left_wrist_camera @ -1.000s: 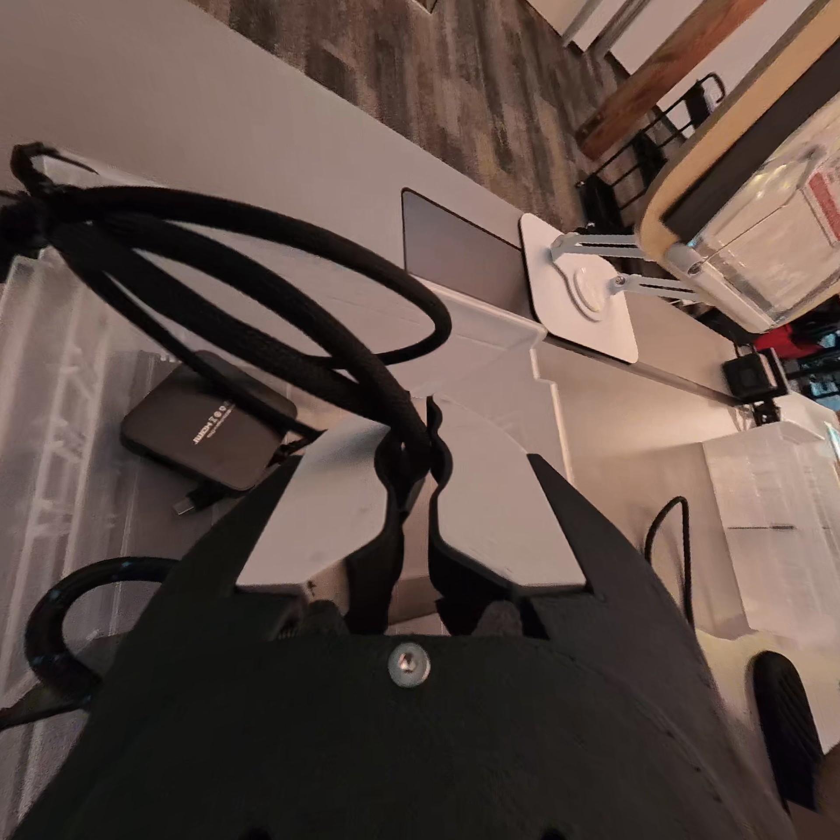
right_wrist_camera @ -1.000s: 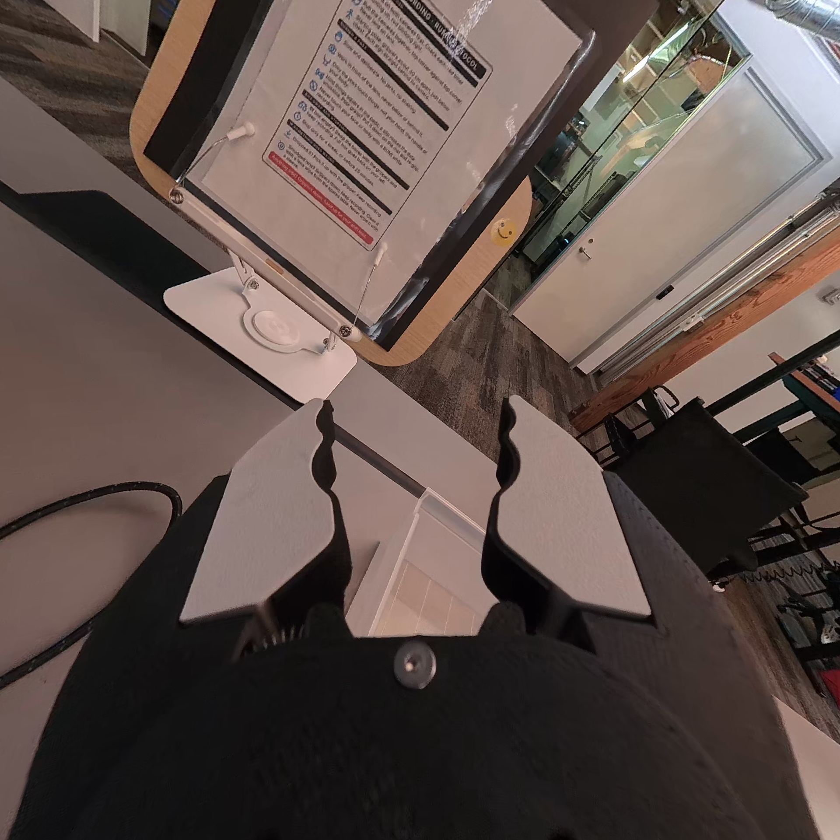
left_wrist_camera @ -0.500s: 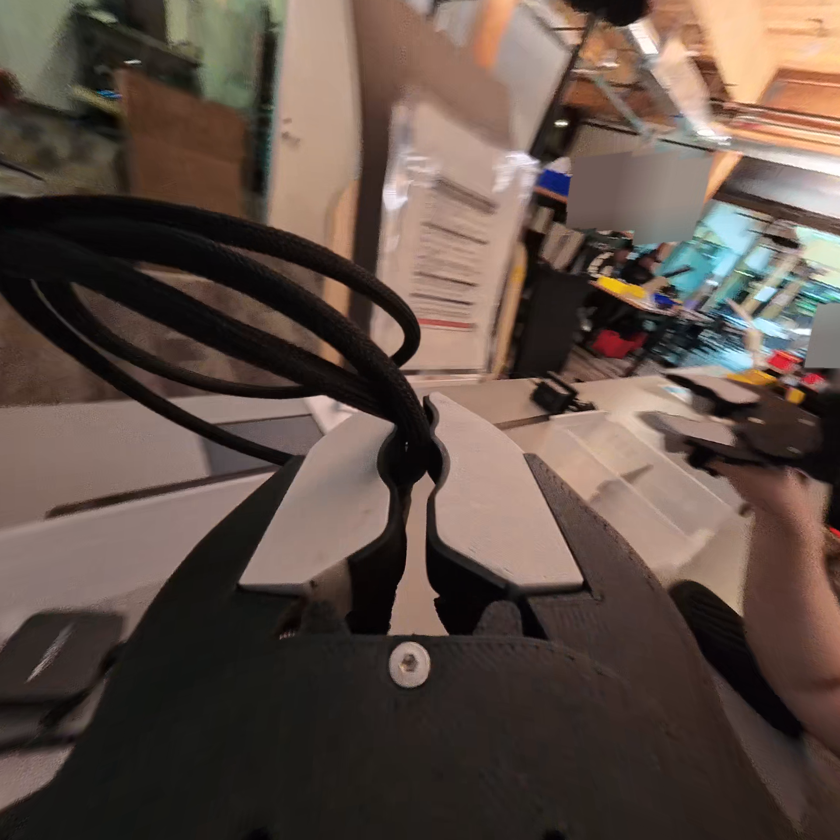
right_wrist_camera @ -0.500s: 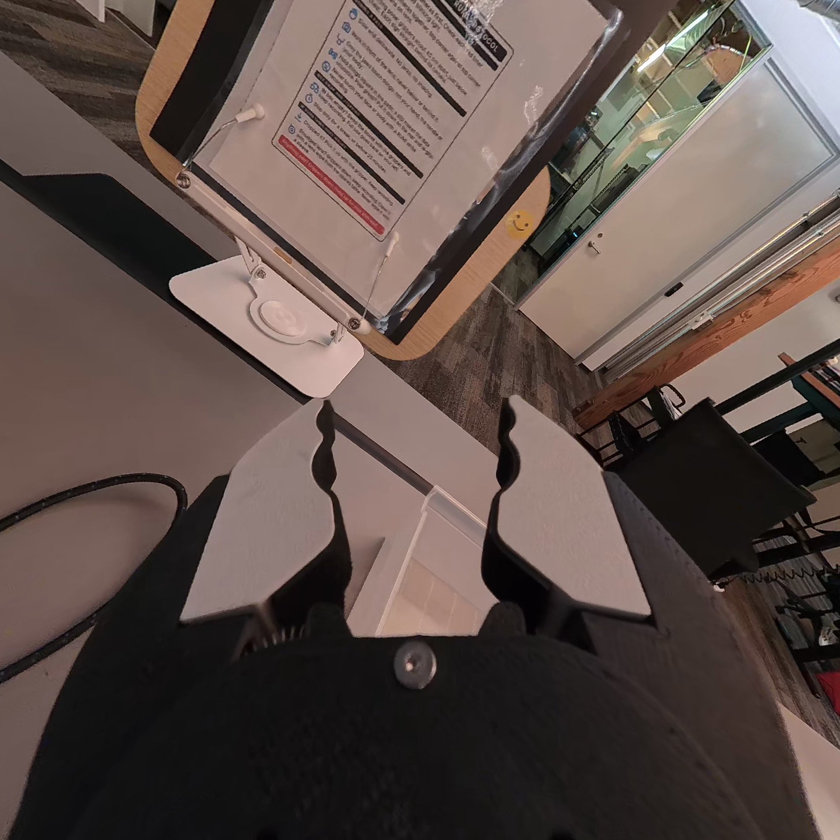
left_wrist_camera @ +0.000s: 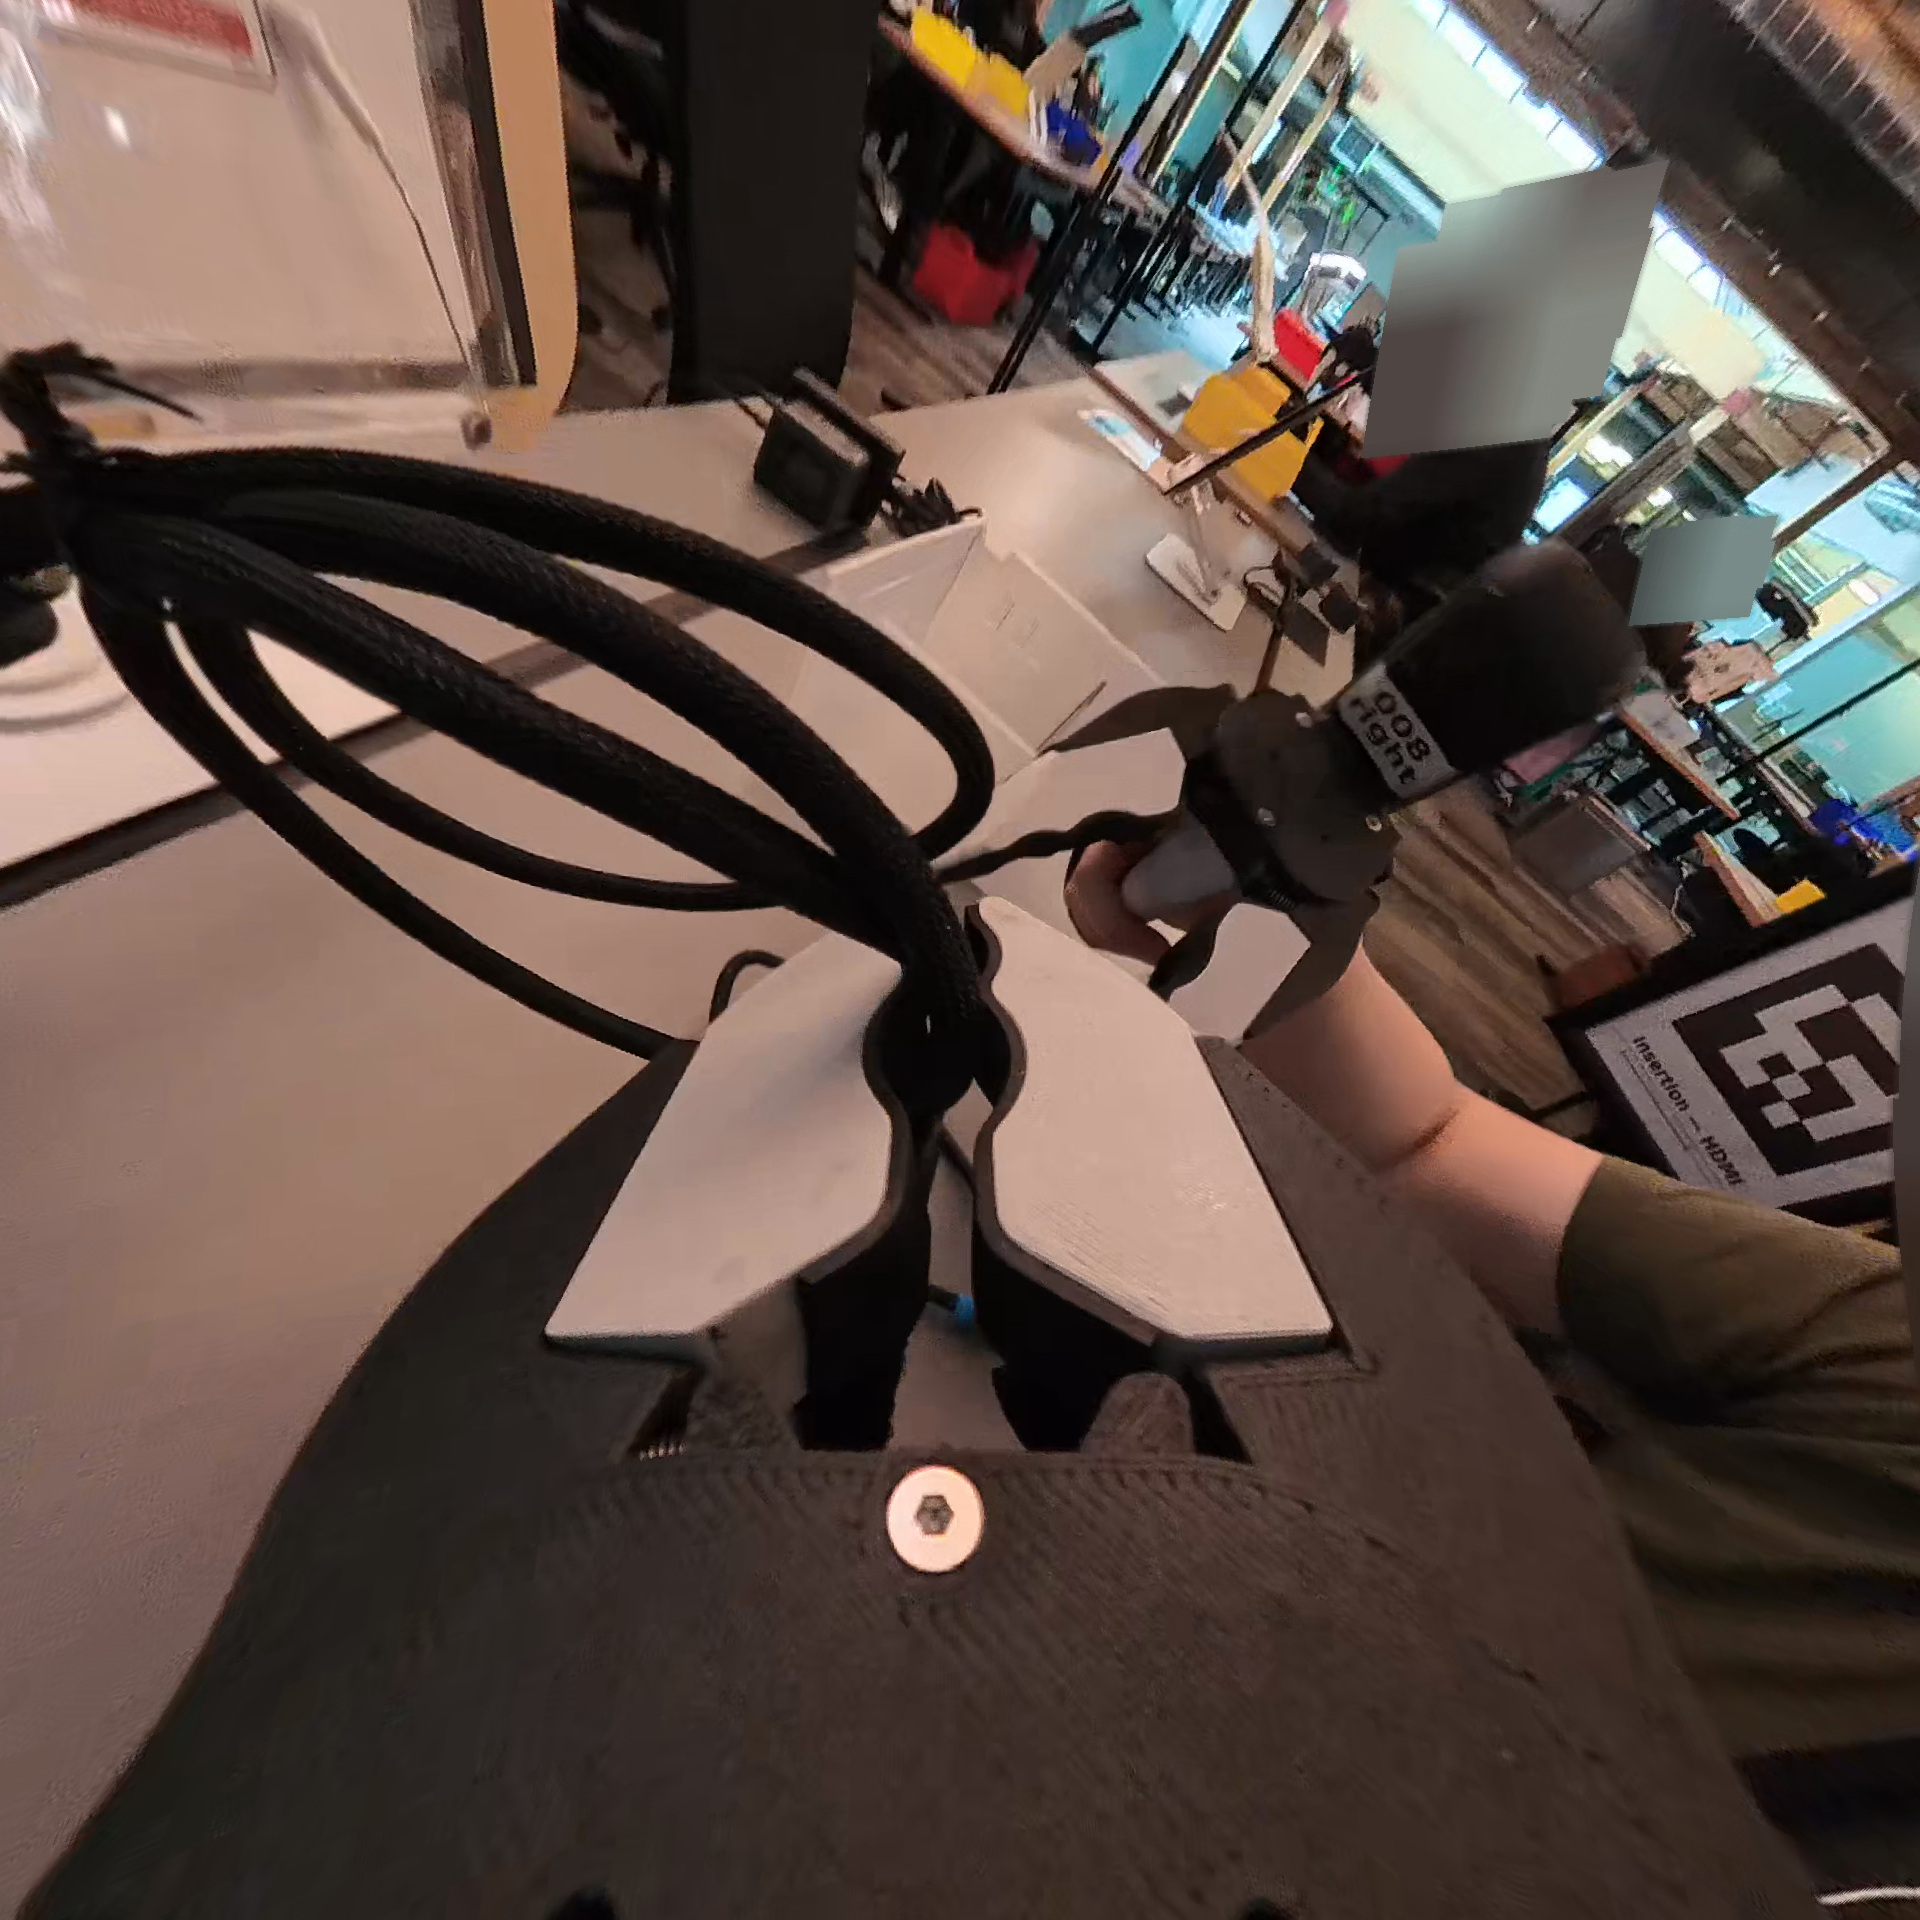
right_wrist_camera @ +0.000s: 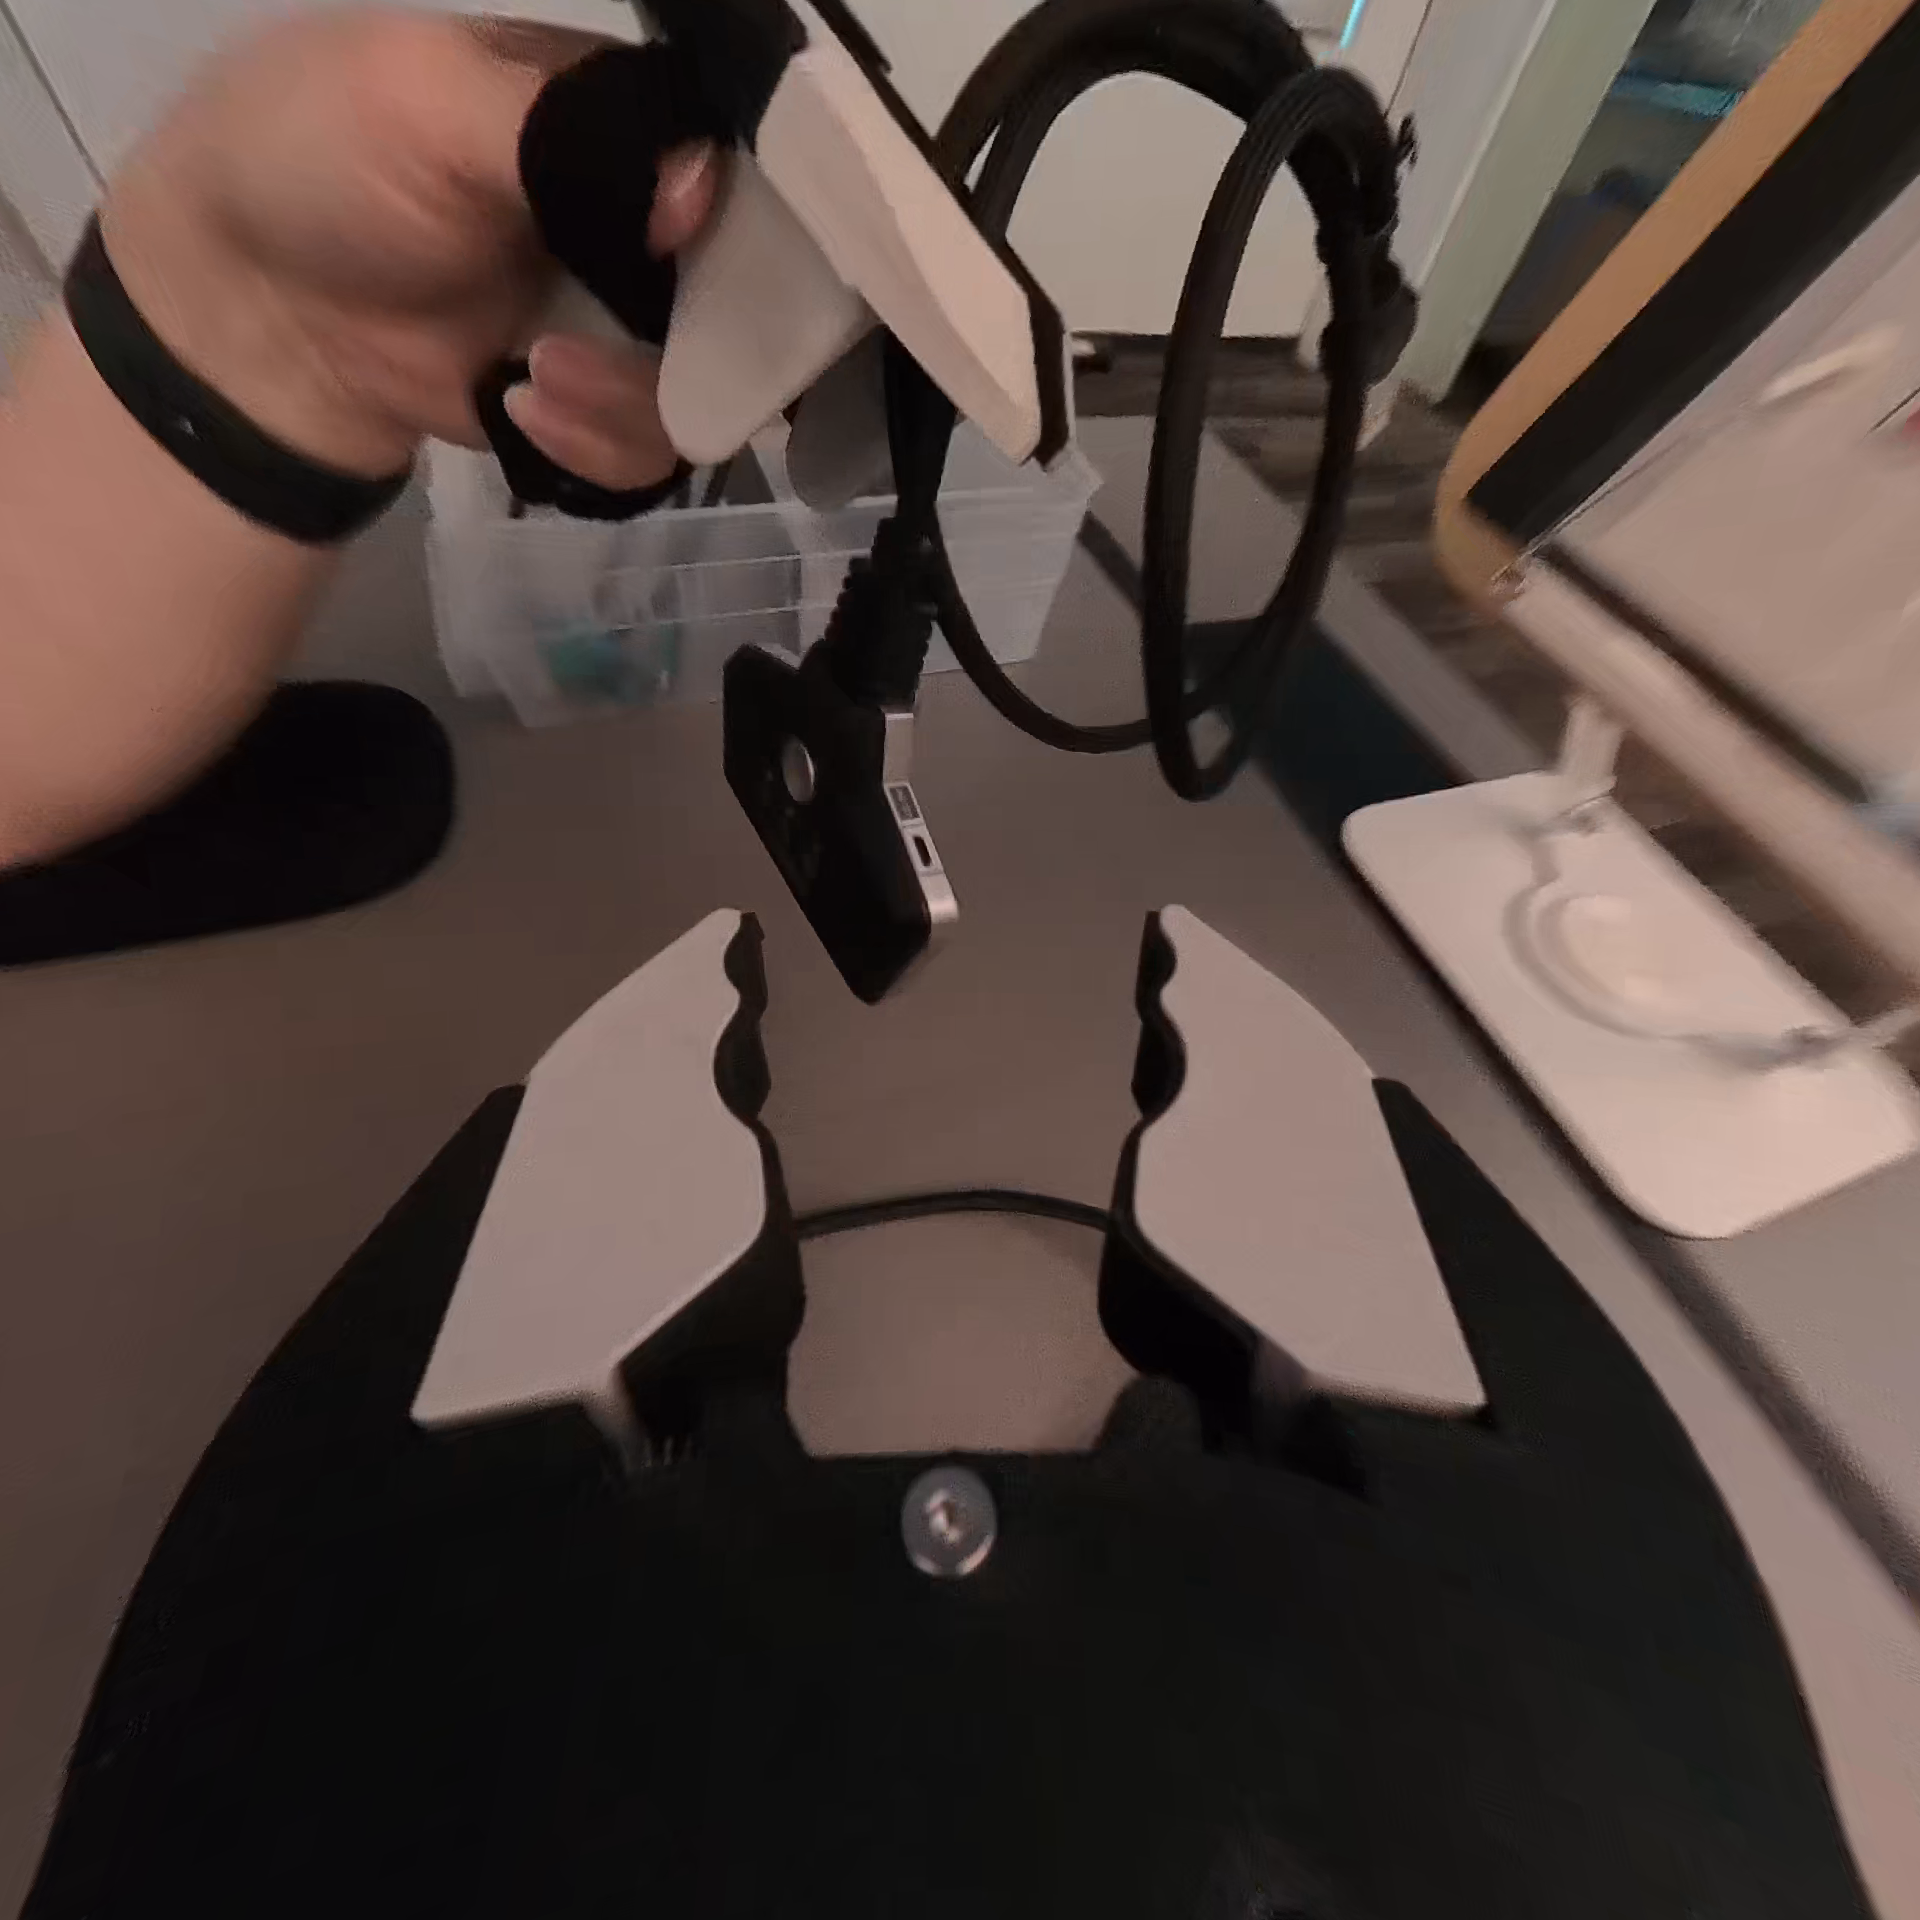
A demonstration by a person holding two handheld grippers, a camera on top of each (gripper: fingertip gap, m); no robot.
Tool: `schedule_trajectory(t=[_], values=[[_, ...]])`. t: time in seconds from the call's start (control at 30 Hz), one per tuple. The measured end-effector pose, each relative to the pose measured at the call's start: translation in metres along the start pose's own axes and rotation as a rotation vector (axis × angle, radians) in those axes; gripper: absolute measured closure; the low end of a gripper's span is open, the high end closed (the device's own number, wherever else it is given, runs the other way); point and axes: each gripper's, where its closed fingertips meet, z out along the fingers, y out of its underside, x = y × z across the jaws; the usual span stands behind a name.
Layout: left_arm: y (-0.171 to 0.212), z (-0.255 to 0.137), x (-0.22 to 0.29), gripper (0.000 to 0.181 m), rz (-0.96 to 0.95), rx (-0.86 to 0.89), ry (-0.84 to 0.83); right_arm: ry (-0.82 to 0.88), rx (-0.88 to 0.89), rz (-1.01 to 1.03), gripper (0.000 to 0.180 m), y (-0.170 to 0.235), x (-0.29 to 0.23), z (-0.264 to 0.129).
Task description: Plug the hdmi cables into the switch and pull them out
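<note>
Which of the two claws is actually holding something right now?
The left claw: its grey fingers are pinched shut around the black braided cable, from which the flat black switch box dangles. The right claw gapes open, empty.

Clear bin (beside white stand)

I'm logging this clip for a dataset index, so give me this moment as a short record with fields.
left gripper: shut on the braided black cable, held up in the air
cable state: coiled loops, tied in a bundle
hanging from cable: small black switch, off the table
right gripper: open, empty, fingers pointed at the switch
background: clear plastic bin, white stand base
</note>
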Motion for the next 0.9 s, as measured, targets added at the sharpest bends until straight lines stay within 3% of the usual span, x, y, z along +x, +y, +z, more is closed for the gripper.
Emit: schedule_trajectory(t=[0.1, 0.37, 0.77, 0.9], values=[[0.011, 0.009, -0.016, 0.178, -0.04, -0.036, -0.032, -0.046, -0.064, 0.13, 0.113, 0.025, -0.002, 0.024], [0.046, 0.034, -0.08, 0.178, -0.257, -0.044, -0.121, 0.014, -0.243, 0.183, 0.113, 0.075, 0.008, 0.047], [0.054, 0.036, -0.13, 0.177, -0.438, 0.136, -0.207, 0.038, -0.284, 0.126, 0.113, 0.088, 0.016, 0.043], [0.053, 0.029, -0.137, 0.158, -0.451, 0.148, -0.255, -0.018, -0.303, 0.066, 0.112, 0.088, 0.003, 0.04]])
